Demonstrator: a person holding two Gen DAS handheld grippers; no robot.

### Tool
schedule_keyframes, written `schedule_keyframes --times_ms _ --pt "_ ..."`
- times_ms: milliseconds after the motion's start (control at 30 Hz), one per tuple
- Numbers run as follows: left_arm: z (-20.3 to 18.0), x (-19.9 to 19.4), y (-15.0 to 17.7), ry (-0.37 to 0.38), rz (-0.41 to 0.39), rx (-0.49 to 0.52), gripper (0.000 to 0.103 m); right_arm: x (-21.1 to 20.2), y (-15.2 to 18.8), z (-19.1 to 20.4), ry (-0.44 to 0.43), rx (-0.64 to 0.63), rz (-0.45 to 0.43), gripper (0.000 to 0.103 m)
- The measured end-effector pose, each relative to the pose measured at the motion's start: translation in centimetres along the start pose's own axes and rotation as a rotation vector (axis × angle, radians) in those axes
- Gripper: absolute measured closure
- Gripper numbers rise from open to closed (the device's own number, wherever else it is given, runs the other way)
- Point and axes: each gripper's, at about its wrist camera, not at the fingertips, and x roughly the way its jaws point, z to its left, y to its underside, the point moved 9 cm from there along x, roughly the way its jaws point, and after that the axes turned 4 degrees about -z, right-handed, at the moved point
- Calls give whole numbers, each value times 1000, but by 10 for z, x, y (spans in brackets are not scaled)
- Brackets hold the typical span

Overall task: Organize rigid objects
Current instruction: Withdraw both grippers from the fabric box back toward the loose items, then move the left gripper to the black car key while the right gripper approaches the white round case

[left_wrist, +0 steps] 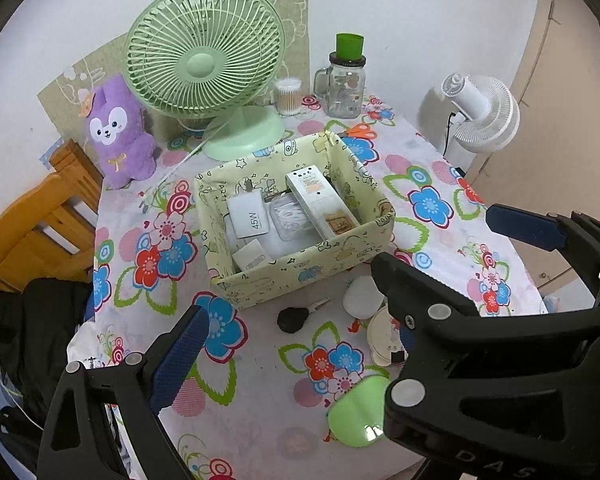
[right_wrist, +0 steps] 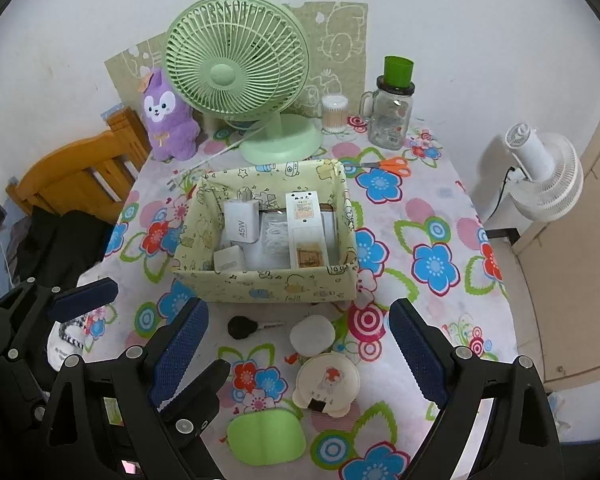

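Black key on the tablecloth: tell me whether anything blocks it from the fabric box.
Nothing visible does. The black key lies just before the fabric box front wall, bare tablecloth between. The right tongs hang open above.

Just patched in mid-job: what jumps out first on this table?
The big green fan at the back, with a purple plush toy to its left. Mid-table sits a yellow box holding a white charger; a black key and green case lie in front.
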Motion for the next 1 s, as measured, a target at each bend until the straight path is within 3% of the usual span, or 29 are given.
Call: schedule_keyframes --times_ms 500,1000 --pt "0 2 21 25 12 -22 6 -21 20 -16 20 16 -43 9" --pt "4 45 52 -9 74 -135 6 8 44 -38 -24 -36 -21 9"
